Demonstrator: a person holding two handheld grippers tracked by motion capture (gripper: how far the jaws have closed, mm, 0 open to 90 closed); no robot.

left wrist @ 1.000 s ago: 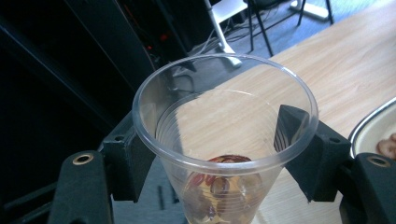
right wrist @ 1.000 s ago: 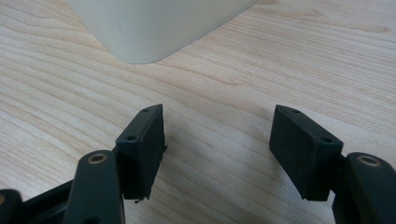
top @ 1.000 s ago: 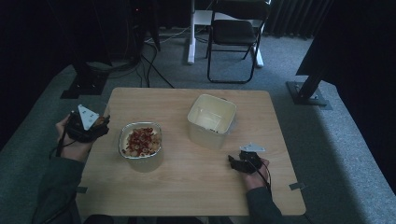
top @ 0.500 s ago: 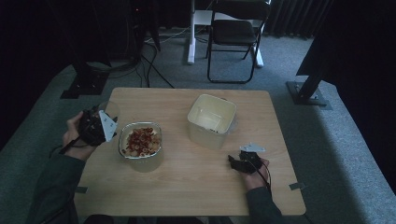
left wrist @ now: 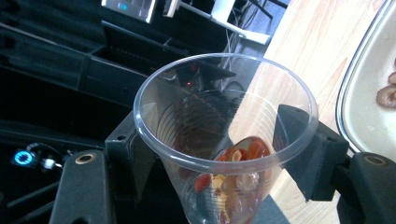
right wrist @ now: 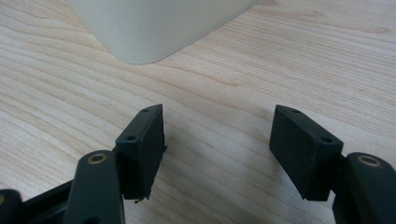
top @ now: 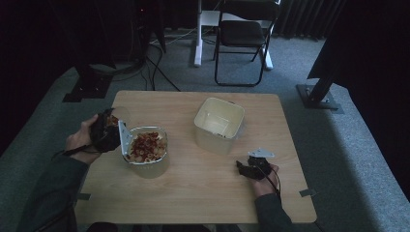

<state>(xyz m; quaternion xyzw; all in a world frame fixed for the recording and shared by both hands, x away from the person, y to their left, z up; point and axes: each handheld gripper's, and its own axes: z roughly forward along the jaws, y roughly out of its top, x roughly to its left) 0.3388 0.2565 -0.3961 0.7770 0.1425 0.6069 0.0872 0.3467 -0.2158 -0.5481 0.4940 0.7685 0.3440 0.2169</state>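
Left gripper (top: 112, 131) sits at the table's (top: 203, 193) left edge, just beside the tub of red-and-pale food pieces (top: 145, 147); forearm comes in from bottom left, hand wrapped around the gripper body, grey plate turned on edge toward the tub. Jaws are clamped on a clear plastic cup (left wrist: 224, 140), one pad on each side of the wall below the rim. In the left gripper view (left wrist: 219, 154) the cup mouth faces the camera and a small heap of the same red and pale pieces lies at its bottom; the tub's rim (left wrist: 345, 112) shows at the right edge. Cup is off the table, carried in the grip, near the tub's left rim. Right gripper (top: 249, 169) rests low over the wood near the front right, wrist straight, forearm in from the bottom edge, pointing toward the empty cream tub (top: 218, 123). Its jaws stand wide apart with only bare wood between them (right wrist: 217, 140); cream tub's corner (right wrist: 154, 28) just ahead, not touching.
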